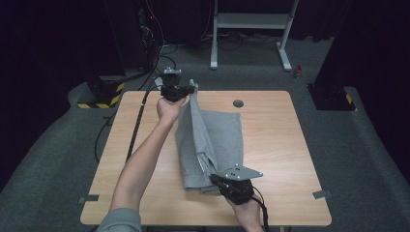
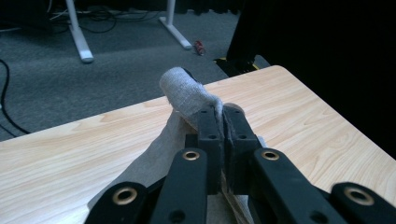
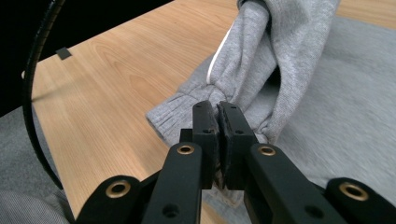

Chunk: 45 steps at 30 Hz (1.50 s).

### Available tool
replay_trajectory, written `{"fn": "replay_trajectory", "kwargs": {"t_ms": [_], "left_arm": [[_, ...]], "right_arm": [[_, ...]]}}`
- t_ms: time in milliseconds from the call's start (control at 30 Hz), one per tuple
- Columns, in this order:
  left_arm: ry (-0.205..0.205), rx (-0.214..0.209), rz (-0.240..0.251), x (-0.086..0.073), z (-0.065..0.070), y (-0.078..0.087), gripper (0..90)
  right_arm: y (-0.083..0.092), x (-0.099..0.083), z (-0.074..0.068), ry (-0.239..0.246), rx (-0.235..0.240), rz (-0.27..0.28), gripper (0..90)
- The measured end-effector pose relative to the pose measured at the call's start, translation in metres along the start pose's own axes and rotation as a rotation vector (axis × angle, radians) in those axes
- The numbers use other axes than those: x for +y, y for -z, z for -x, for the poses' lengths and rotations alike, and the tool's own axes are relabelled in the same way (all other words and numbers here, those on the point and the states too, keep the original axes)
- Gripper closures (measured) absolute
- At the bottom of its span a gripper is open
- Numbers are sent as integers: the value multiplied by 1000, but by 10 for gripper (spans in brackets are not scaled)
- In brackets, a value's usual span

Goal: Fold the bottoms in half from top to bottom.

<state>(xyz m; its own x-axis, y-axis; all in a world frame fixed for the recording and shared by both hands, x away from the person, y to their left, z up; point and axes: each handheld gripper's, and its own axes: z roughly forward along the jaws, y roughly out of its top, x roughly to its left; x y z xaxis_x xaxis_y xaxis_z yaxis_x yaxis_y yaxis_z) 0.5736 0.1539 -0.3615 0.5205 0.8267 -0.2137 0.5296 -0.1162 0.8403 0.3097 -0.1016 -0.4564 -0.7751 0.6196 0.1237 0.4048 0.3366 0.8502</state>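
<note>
A grey garment (image 1: 212, 140) of sweatshirt cloth lies partly folded along the middle of the wooden table (image 1: 275, 130). My left gripper (image 1: 191, 89) is at the table's far edge, shut on one end of the cloth, which it holds lifted off the table. In the left gripper view a grey fold (image 2: 187, 93) bulges out above the closed jaws of the left gripper (image 2: 221, 112). My right gripper (image 1: 213, 180) sits near the front edge, shut on the garment's near end. In the right gripper view the right gripper (image 3: 217, 108) pinches bunched cloth (image 3: 261, 51) with a white drawstring (image 3: 219, 53).
A round hole (image 1: 238, 103) sits in the table's far side. A black cable (image 1: 138, 123) runs along the left side of the tabletop. Beyond the table stand a white frame (image 1: 251, 29) and yellow-black striped bases (image 1: 99, 96) on grey carpet.
</note>
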Motion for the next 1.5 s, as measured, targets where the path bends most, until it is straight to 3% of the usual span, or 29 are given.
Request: {"fn": "replay_trajectory", "kwargs": {"t_ms": [267,667,1067,1100,1133,1367,1500], "left_arm": [[-19,-32,-34,-2,18,-25,868],[-49,-39,-64,-4,41,-55,867],[-51,-43,-105,-16,54,-88,867],[-52,-45,-105,-17,56,-90,867],[-53,-47,-104,-18,58,-92,866],[-48,-52,-111,-24,65,-108,865],[-45,-48,-126,-32,66,-119,862]], "right_arm": [[9,-14,7,-38,-28,-10,862],[16,-29,17,-84,-55,-29,861],[20,-43,25,-112,-84,-54,861],[21,-44,24,-132,-87,-62,860],[22,-44,25,-117,-90,-58,861],[25,-49,29,-133,-111,-67,859],[23,-53,32,-163,-115,-93,858]]}}
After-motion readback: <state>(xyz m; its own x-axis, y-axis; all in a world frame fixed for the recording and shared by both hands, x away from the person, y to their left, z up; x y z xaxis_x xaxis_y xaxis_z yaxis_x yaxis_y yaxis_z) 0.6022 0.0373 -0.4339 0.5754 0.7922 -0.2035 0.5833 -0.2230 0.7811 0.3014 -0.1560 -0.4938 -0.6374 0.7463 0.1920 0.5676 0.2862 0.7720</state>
